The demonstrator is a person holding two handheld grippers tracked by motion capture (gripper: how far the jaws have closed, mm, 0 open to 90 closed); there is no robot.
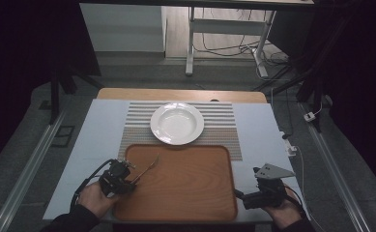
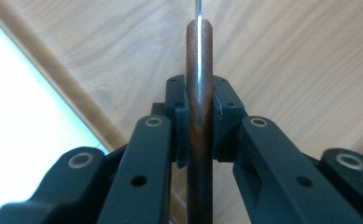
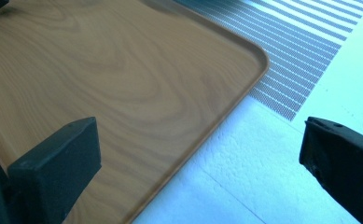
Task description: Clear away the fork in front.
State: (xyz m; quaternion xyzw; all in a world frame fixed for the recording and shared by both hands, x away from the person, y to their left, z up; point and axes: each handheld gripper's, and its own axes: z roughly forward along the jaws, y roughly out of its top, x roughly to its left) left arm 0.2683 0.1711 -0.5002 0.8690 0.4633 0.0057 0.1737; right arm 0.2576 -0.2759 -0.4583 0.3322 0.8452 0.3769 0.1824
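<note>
Both my hands sit low: left gripper [image 1: 133,178] clamps a wooden-handled utensil [image 2: 199,116] over the tray [image 1: 185,193]; right gripper [image 1: 239,195] gapes wide beside it. Plate [image 1: 177,123] lies beyond.

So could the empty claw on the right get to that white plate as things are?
Probably yes. The right claw is open and holds nothing, and the round white ceramic plate sits bare on the striped woven mat beyond the wooden tray, with nothing between them.
</note>
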